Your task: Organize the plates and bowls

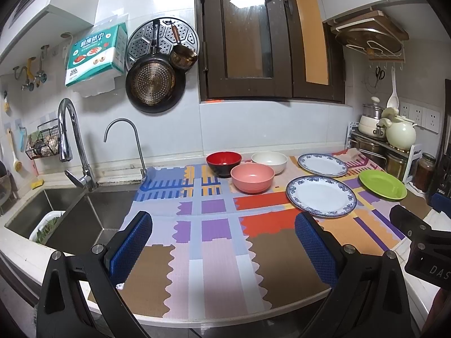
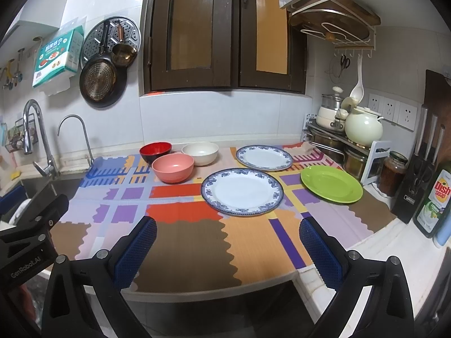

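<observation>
Left gripper (image 1: 222, 239): wide, empty, over mat (image 1: 214, 253).
Right gripper (image 2: 228, 239): wide, empty.
Bowls: red (image 1: 224, 161), pink (image 1: 252, 177), white (image 1: 269, 161) clustered mid-mat.
Plates: two blue-rimmed (image 2: 241, 191) (image 2: 264, 157), green (image 2: 331, 183), right of bowls.

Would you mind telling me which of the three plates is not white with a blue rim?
The green plate, at the right end of the mat near the jars. The other two plates are white with blue patterned rims.
</observation>
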The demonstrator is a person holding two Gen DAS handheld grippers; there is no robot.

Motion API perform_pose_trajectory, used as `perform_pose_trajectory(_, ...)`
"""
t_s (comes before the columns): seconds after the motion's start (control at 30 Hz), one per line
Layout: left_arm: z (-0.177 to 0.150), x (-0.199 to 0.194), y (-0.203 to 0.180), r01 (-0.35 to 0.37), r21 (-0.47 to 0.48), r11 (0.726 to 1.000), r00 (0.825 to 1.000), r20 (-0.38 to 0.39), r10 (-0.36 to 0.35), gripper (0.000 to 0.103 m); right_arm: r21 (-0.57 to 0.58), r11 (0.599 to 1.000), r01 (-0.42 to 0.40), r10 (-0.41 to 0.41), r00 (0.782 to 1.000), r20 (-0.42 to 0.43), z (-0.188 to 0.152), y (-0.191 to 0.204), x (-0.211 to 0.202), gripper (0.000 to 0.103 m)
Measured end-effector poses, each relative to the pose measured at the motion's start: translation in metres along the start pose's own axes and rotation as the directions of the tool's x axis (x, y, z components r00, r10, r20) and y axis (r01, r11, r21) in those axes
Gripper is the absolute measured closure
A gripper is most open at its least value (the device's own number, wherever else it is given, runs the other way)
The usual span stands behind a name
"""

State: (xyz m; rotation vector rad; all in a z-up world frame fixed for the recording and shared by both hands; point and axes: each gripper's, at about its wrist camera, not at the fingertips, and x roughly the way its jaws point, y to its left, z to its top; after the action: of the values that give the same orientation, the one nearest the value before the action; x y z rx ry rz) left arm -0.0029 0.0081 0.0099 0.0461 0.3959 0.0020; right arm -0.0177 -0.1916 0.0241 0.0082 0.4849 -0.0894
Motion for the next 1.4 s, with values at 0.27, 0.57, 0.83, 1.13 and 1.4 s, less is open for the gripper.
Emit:
perform_pose_trajectory(0.27,-0.001,0.004,0.0,0.001,0.003,1.0,1.0,-0.003,-0.001,0.0,0.003,1.0,0.0,0.0,1.0,0.009,0.0,-0.002,0.001,0.001)
perform_pose_trajectory(0.57,-0.003,0.009,0.001,0.001,-0.001,1.0,1.0,-0.014,-0.001,0.0,0.001,1.0,-0.004,0.004,1.0,0.006,0.0,0.0,0.003,0.001)
perform_pose_trajectory(0.83,-0.003,0.013,0.001,0.003,0.002,1.0,1.0,-0.016,-0.003,0.0,-0.002,1.0,-0.002,0.002,1.0,0.003,0.0,0.004,0.007,0.001)
perform_pose_trajectory(1.13,-0.004,0.015,0.0,0.005,0.003,1.0,1.0,-0.018,-0.005,0.0,-0.001,1.0,-0.003,0.003,1.0,0.003,0.0,0.004,0.007,0.001)
perform_pose_trajectory(1.4,-0.004,0.015,0.0,0.007,0.003,1.0,1.0,-0.018,-0.007,0.0,-0.001,1.0,-0.002,0.002,1.0,0.005,0.001,0.003,0.009,0.001)
